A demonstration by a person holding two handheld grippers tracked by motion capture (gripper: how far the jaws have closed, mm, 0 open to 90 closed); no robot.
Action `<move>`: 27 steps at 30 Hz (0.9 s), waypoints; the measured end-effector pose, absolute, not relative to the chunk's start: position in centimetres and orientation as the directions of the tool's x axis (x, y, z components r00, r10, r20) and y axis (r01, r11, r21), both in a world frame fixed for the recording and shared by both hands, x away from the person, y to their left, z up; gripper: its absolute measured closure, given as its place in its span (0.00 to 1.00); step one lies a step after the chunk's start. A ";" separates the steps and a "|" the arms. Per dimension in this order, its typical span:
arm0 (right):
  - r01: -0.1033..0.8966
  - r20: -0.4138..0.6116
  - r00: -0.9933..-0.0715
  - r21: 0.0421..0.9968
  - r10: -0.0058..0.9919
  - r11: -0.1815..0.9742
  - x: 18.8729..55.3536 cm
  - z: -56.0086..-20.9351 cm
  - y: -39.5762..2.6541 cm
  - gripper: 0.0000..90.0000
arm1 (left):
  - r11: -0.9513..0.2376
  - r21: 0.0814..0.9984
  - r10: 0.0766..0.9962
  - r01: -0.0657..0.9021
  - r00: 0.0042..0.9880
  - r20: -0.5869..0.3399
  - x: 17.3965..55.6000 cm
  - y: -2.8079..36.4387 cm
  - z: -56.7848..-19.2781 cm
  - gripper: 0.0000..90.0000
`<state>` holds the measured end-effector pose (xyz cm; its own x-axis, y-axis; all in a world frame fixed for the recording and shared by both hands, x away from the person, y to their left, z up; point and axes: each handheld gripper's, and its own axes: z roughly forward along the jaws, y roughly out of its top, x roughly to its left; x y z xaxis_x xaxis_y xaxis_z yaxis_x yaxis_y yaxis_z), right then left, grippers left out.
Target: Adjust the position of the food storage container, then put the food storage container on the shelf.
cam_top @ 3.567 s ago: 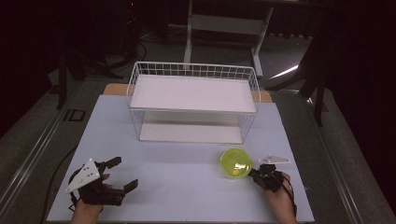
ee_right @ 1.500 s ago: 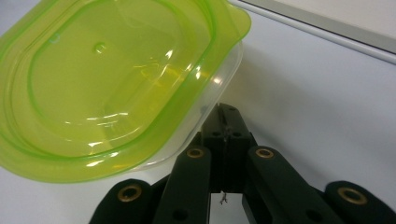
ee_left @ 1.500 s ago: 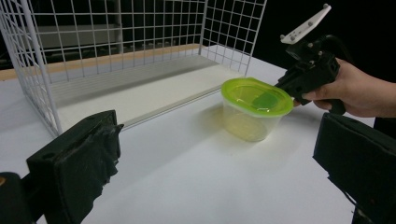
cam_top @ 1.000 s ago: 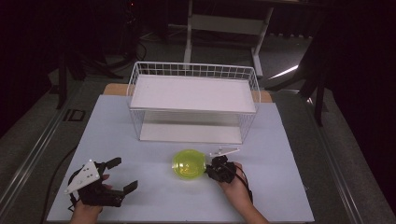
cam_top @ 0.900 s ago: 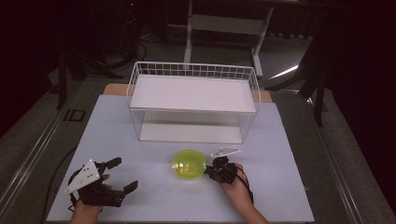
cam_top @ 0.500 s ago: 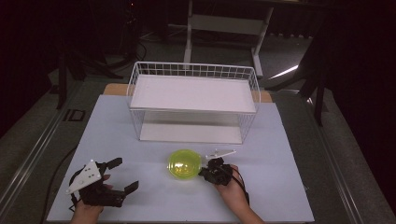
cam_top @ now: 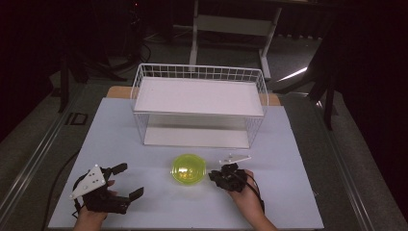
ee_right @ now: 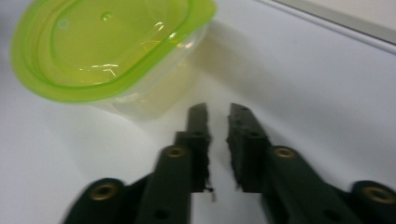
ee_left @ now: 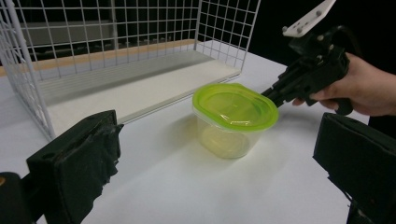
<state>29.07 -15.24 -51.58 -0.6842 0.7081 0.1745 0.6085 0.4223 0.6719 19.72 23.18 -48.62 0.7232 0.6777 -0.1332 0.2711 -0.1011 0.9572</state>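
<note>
Tabletop: right tongs point(ee_right: 217, 112) slightly parted, empty.

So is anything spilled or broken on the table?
Nothing stands out. The clear plastic tub with the lime green lid stands upright and closed on the white table, before the white wire rack.

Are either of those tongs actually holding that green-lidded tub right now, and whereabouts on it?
No, nothing is held. The right tongs have just been opening, a narrow empty gap between their tips, just off the tub. The left tongs stand wide open and empty.
</note>
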 end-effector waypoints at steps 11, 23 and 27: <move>0.564 0.181 -0.696 0.737 0.695 0.373 26.9 -49.6 -17.2 0.32 | -0.073 0.964 0.625 0.254 0.765 -0.154 19.8 22.7 -48.3 0.02; 0.497 0.232 -0.740 0.822 0.631 0.279 25.9 -46.7 -17.4 0.18 | -0.188 0.936 0.574 0.299 0.807 -0.142 20.3 21.1 -46.2 0.02; 0.447 0.158 -0.745 0.839 0.648 0.309 26.1 -46.1 -17.2 0.22 | -0.204 0.928 0.556 0.311 0.817 -0.152 20.7 20.4 -45.4 0.02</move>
